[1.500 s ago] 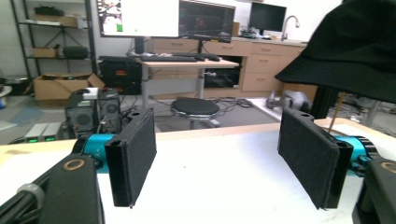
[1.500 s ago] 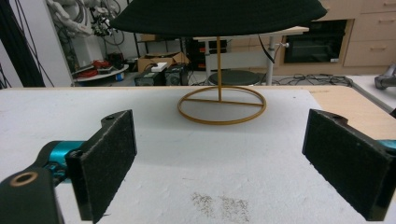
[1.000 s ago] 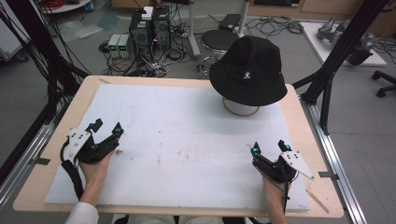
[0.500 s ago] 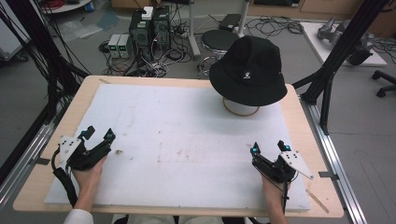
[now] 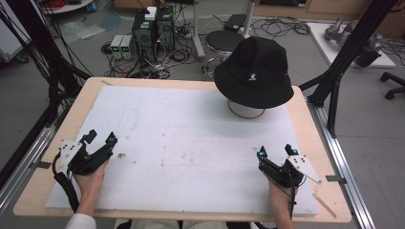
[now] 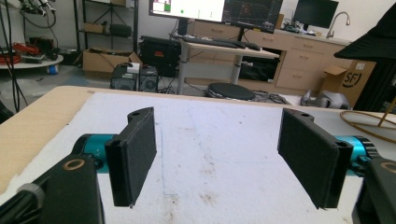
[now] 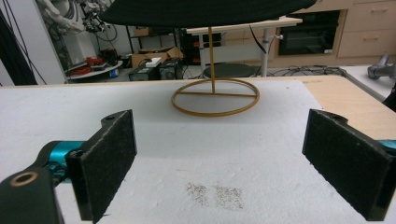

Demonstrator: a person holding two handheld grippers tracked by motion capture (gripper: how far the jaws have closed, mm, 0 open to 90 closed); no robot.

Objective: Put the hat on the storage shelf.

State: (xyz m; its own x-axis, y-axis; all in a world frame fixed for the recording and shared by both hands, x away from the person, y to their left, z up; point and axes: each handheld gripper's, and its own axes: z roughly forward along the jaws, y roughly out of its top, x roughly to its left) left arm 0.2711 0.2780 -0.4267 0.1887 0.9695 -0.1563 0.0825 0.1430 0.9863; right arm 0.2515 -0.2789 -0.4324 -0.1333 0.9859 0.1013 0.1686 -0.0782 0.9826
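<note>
A black bucket hat (image 5: 253, 71) sits on a gold wire stand (image 5: 246, 110) at the table's far right; its brim (image 7: 201, 11) and the stand's ring base (image 7: 215, 98) appear in the right gripper view. My left gripper (image 5: 100, 139) rests near the left front of the white mat, open, nothing between its pads (image 6: 133, 154). My right gripper (image 5: 276, 151) rests near the right front, open and empty, well short of the stand.
A white mat (image 5: 191, 138) covers most of the wooden table (image 5: 305, 124). Black frame posts (image 5: 344, 57) stand at the right and left edges. Computers, cables and a stool (image 5: 224, 40) lie on the floor beyond the far edge.
My left gripper has drawn back toward the front left of the mat. The right gripper and the hat have stayed put.
</note>
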